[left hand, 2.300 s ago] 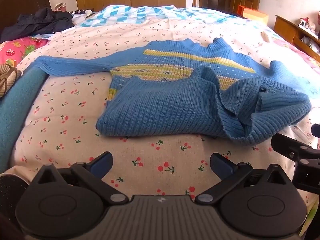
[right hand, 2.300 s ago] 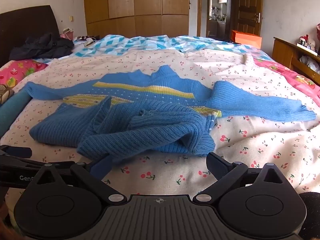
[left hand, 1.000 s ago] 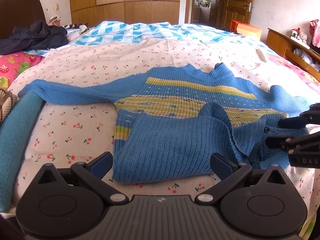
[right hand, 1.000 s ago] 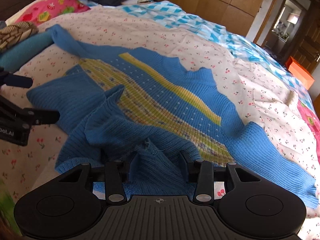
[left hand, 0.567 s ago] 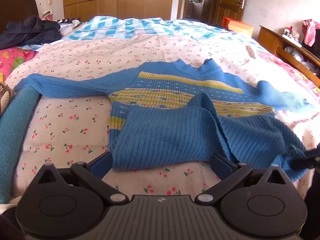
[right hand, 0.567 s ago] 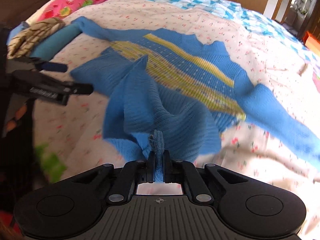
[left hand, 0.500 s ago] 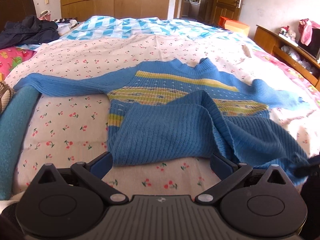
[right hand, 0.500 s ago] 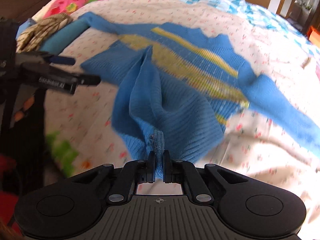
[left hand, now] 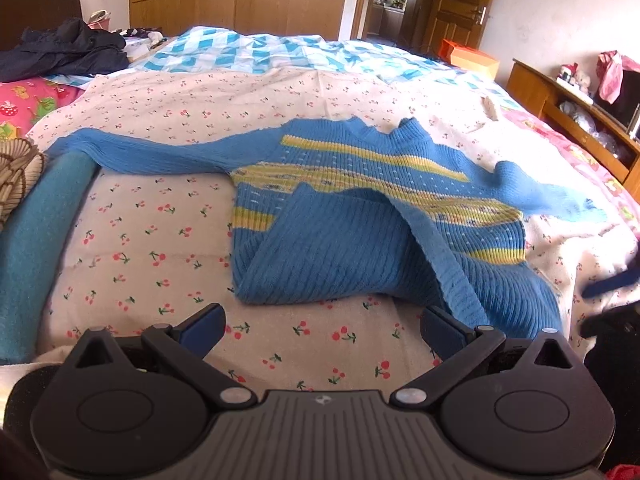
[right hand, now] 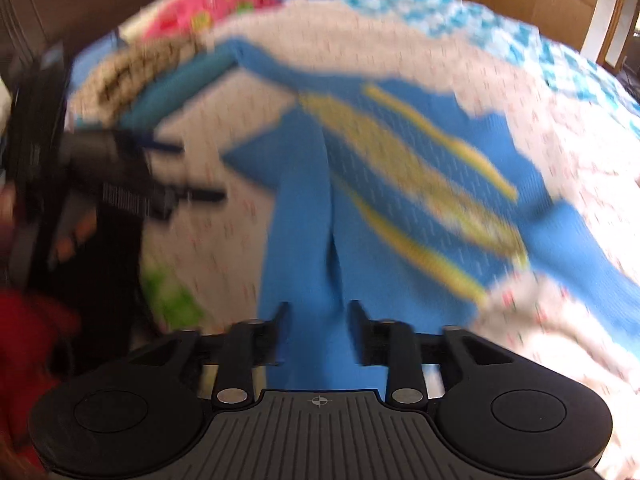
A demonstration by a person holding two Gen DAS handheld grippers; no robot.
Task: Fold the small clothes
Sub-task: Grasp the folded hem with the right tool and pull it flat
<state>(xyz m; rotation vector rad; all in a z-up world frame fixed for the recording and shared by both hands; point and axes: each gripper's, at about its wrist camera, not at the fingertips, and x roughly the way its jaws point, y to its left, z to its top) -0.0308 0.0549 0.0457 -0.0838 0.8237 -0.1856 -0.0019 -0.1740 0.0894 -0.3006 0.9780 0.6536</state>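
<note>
Blue sweater (left hand: 360,216) lies on the cherry-print bed (left hand: 152,240), hem rumpled, both sleeves spread: no fold done. Left gripper (left hand: 320,328) open, empty, near the hem. Right gripper (right hand: 318,332) opening, knit between its jaws, pads clear

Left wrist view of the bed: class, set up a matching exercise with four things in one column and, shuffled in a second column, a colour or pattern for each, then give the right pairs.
Things:
1. sweater
2. bedsheet
3. quilt
4. box

Colours or patterns:
A. orange
B. white with small red cherries
C. blue with yellow stripes
D. blue and white checks

Pairs: 1-C, 2-B, 3-D, 4-A
</note>
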